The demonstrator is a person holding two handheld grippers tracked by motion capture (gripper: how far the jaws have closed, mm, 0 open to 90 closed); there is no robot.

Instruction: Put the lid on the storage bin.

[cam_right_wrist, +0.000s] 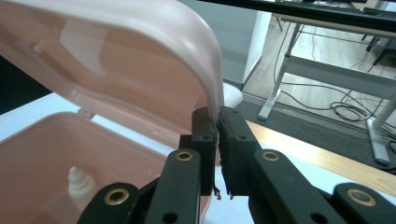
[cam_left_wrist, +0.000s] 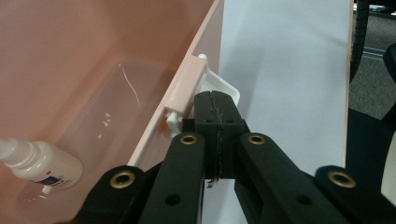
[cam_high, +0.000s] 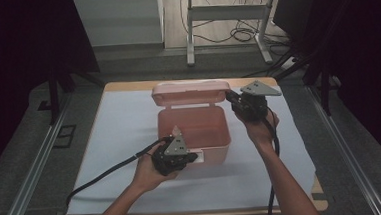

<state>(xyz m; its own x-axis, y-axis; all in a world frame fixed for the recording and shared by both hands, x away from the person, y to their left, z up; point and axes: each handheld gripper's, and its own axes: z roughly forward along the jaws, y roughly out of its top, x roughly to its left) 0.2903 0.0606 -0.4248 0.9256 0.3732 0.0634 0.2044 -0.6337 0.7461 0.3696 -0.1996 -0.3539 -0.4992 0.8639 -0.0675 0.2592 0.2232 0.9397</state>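
Note:
A pink box [cam_high: 215,136] stands open on the table, its lid [cam_high: 190,93] raised upright at the back. My left gripper [cam_high: 194,157] sits at the box's front wall; in the left gripper view its jaws [cam_left_wrist: 215,100] are shut pad to pad, tips against the white latch [cam_left_wrist: 224,86]. A small white bottle [cam_left_wrist: 39,163] lies inside on the box floor. My right gripper [cam_high: 230,96] is at the lid's right end; in the right gripper view it [cam_right_wrist: 217,121] is shut on the lid's rim [cam_right_wrist: 212,79]. The bottle's tip [cam_right_wrist: 79,182] shows below inside the box.
A pale cloth [cam_high: 125,131] covers the wooden table [cam_high: 127,85], with free room left and right of the box. Black cables trail from both grippers toward the front edge. Beyond the table stand a desk frame [cam_high: 223,15] and floor cables.

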